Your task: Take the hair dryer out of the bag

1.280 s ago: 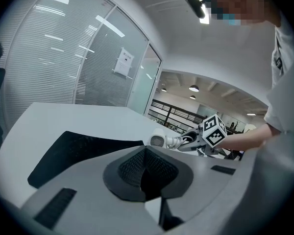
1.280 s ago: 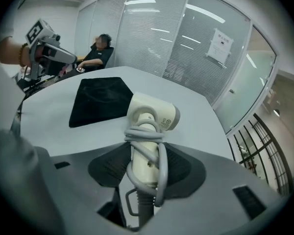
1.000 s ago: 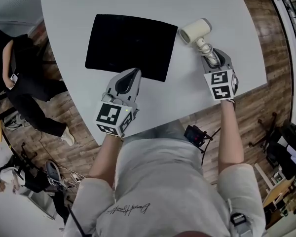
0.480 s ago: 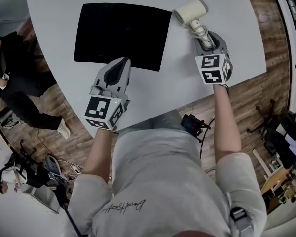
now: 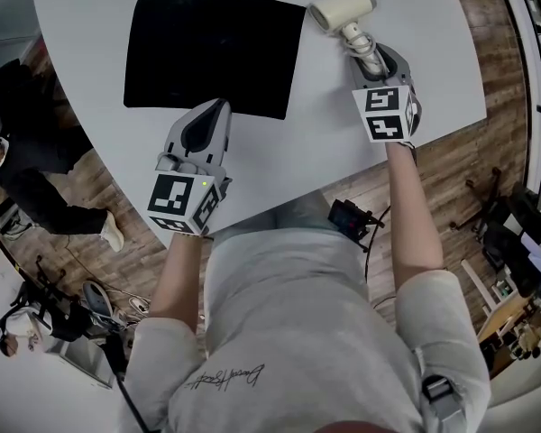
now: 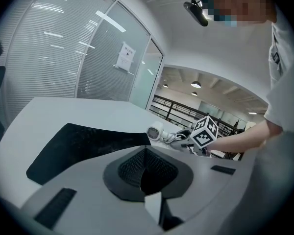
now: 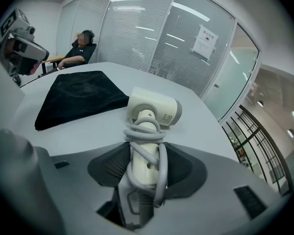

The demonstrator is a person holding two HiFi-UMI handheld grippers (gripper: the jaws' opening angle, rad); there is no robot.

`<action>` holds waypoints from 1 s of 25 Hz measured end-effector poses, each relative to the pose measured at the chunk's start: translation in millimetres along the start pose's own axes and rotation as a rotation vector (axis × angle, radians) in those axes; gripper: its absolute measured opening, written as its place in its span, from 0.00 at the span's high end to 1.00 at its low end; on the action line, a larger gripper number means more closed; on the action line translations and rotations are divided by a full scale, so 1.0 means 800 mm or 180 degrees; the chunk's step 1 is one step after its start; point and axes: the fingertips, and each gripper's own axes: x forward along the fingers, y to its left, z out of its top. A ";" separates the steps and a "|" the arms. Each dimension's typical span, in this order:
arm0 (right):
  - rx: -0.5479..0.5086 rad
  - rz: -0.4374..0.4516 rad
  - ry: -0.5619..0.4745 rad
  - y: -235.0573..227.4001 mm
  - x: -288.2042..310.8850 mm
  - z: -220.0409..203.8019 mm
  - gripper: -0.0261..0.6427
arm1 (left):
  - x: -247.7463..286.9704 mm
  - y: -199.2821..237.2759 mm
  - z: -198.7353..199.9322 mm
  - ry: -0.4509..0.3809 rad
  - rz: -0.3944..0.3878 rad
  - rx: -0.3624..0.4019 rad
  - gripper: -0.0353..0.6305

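The white hair dryer point(image 5: 343, 7) lies on the white table point(image 5: 325, 152), its cord wound round the handle, to the right of the flat black bag point(image 5: 216, 52). My right gripper point(image 5: 368, 54) has the handle between its jaws. In the right gripper view the pads touch the corded handle of the hair dryer point(image 7: 152, 109) on both sides while the right gripper point(image 7: 148, 153) is opening slightly. My left gripper point(image 5: 218, 108) is shut, its tip at the bag's near edge. The left gripper view shows the left gripper point(image 6: 147, 151) with jaws together and the bag point(image 6: 83, 143) beyond; whether fabric is pinched is hidden.
The table's near edge runs just under both hands, with wooden floor below it. A person in black sits at the far left point(image 5: 18, 152), also visible behind the bag point(image 7: 81, 50). Glass walls with blinds stand beyond the table.
The head view has shifted, so bag and dryer sit higher and further left in it. Both grippers keep their places against the bag and the dryer.
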 end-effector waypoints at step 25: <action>-0.0061 0.0019 0.0000 -0.001 0.000 0.002 0.56 | -0.009 0.007 0.007 -0.0056 0.0055 0.0001 0.93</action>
